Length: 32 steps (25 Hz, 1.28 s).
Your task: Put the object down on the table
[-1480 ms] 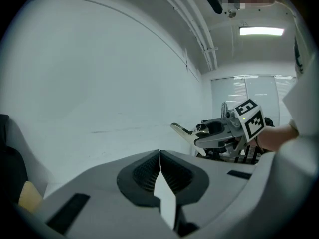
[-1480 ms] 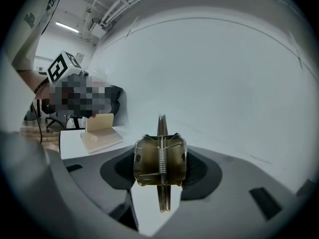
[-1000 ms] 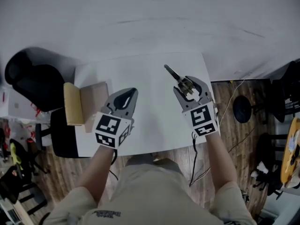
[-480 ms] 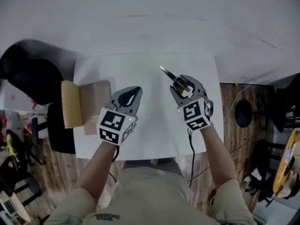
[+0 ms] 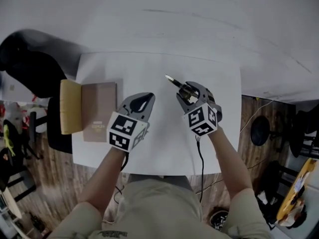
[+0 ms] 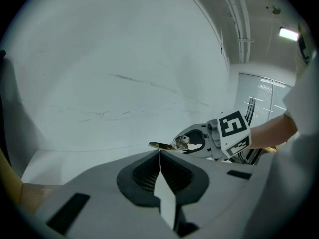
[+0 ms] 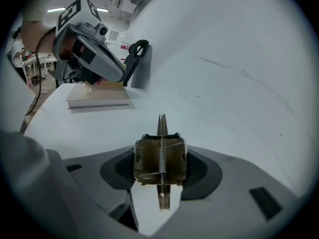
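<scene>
Wooden floorboards [image 5: 50,183] show on either side of the person's lap, and the near edge of a white rectangular bench [image 5: 164,153] sits just above the knees. Both forearms reach out over it.

The left claw [image 5: 148,96] hangs over the middle of the bench, its jaws pressed together with nothing between them; its own view shows the two pads meeting in one line [image 6: 159,156].

Just to its right, the right claw [image 5: 185,89] pinches a small bronze-coloured metal spring clip [image 5: 178,85]. The right gripper view shows the pads on either side of the clip's broad sprung end [image 7: 160,159], with the thin flat beak sticking out ahead, towards the back of the bench. From the left gripper view the clip [image 6: 172,145] seems to sit clear of the surface, though no view shows the gap plainly.

Off to the left, well apart from both claws, a flat brown book [image 5: 98,111] lies on the bench with a tan pad-like piece [image 5: 71,106] along its outer side. A black chair [image 5: 30,68] stands past that corner, and a plain white wall [image 5: 174,19] rises behind.

As for progress, the clip is gripped and not yet set down. I judge that lowering it onto the bare patch ahead and spreading the right claw is all that is left.
</scene>
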{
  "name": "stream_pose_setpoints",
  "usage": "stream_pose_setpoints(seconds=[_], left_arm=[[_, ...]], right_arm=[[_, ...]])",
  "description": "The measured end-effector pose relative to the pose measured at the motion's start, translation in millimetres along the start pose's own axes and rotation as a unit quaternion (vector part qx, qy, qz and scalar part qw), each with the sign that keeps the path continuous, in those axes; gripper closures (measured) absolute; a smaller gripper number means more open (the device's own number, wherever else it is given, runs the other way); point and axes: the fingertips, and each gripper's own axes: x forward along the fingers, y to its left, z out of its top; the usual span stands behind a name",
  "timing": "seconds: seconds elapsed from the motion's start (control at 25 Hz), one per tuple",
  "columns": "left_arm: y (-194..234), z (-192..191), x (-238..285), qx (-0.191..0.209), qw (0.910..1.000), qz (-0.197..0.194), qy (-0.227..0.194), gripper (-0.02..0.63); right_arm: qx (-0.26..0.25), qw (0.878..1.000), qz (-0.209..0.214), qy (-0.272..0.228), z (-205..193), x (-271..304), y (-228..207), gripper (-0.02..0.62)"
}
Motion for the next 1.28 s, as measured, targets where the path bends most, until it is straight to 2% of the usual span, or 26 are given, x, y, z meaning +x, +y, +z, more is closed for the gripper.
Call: stream_pose_setpoints(seconds=[0.36,0.64,0.84,0.92,1.28], left_arm=[[22.1,-16.7,34.1,-0.039,0.9983,0.04,0.016,0.584],[21.9,-31.1,41.0,-0.056,0.9964,0.06,0.023,0.584],[18.1,-39.3,40.6,-0.063,0.9953,0.066,0.032,0.584],[19.7,-40.8,38.4,-0.066,0.9947,0.071,0.033,0.584],[19.4,-42.8,25.6,-0.072,0.9937,0.078,0.036,0.584]], right_arm=[[-0.077,0.996,0.038,0.02,-32.4,65.3,4.3,0.367],[-0.091,0.994,0.058,0.027,-45.3,92.2,5.1,0.365],[-0.059,0.996,0.062,0.012,-46.4,98.3,-0.1,0.36],[-0.042,0.996,0.078,0.013,-46.6,98.2,4.8,0.317],[0.04,0.993,0.112,0.02,-56.4,93.6,21.7,0.28]])
